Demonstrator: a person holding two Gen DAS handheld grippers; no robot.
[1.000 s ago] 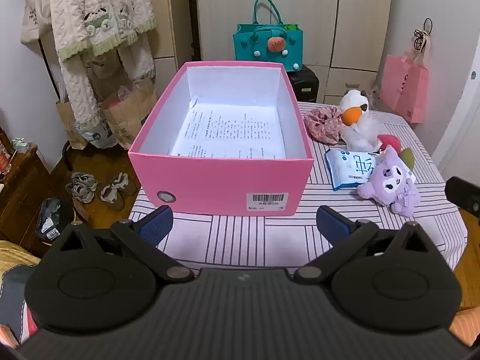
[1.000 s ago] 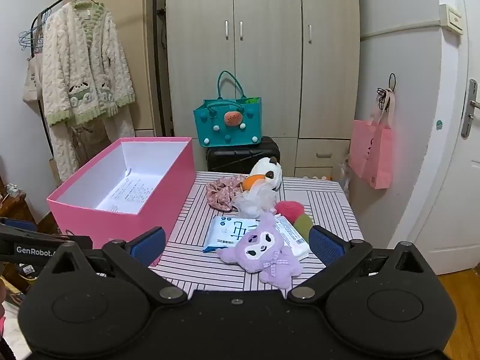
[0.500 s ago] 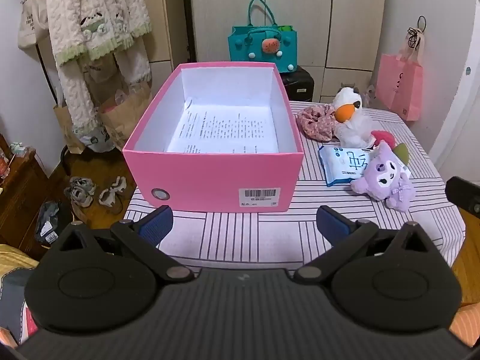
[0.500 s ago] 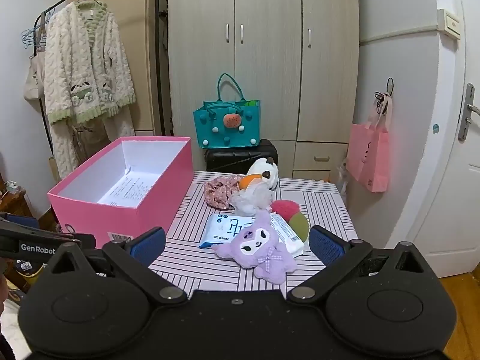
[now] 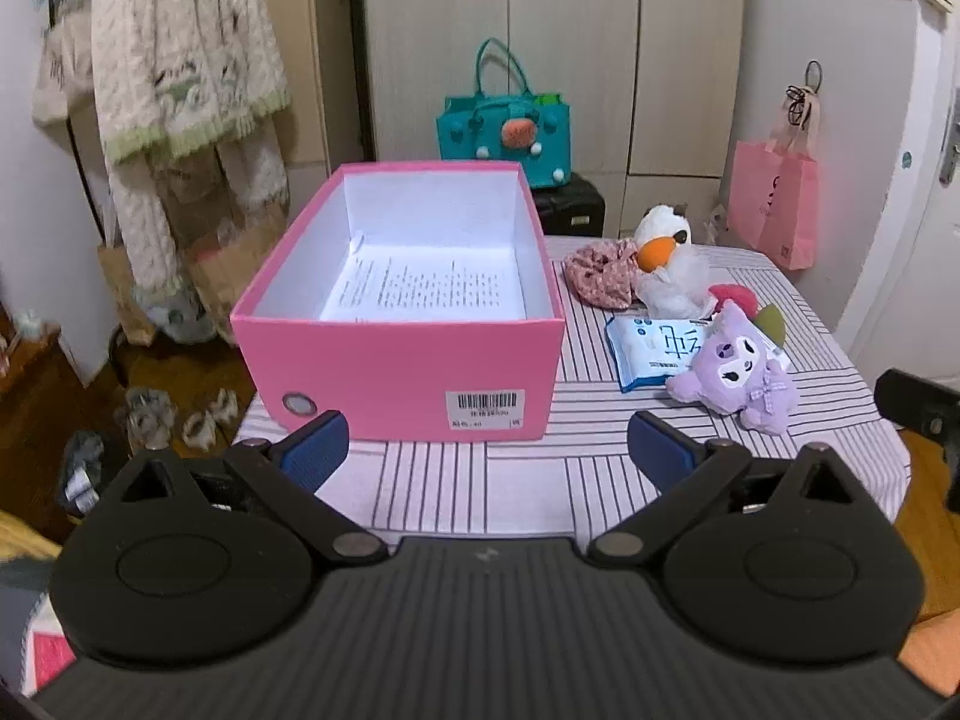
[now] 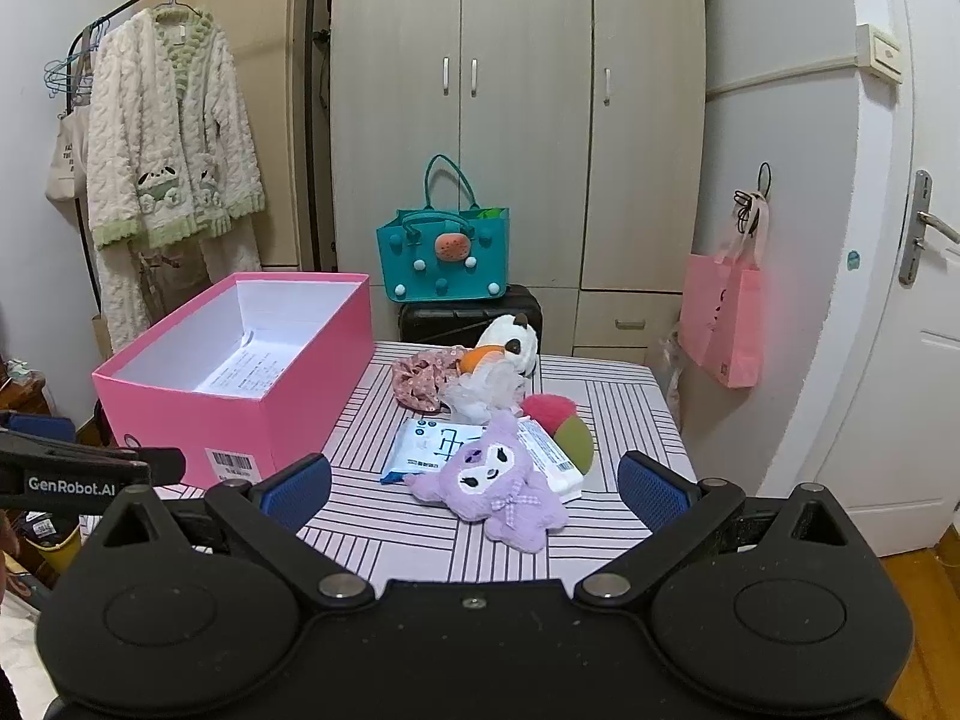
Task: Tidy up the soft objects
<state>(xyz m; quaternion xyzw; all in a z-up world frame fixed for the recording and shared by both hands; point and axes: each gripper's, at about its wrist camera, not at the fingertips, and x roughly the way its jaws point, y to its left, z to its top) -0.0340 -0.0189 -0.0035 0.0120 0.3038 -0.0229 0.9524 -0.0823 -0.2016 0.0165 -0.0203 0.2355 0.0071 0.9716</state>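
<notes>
An open pink box [image 5: 396,381] [image 6: 240,420] with a printed sheet inside stands on the left of the striped table [image 5: 480,480]. Right of it lie a purple plush [image 5: 735,369] [image 6: 492,483], a white duck plush with an orange beak [image 5: 663,252] [image 6: 501,354], a floral scrunchie [image 5: 600,270] [image 6: 420,378], a red and green plush [image 6: 558,420] and a wipes pack [image 5: 651,351] [image 6: 429,444]. My left gripper [image 5: 487,450] is open in front of the box. My right gripper [image 6: 474,483] is open, just short of the purple plush.
A teal bag [image 6: 444,261] sits on a black suitcase [image 6: 468,315] behind the table, before a wardrobe. A pink bag [image 6: 723,324] hangs at the right by a door. A knitted robe [image 6: 168,138] hangs on a rack at the left. Shoes [image 5: 144,414] lie on the floor.
Both grippers have drawn back and risen a little, so the box and the toys look smaller and lower. Both stay open; nothing on the table has moved.
</notes>
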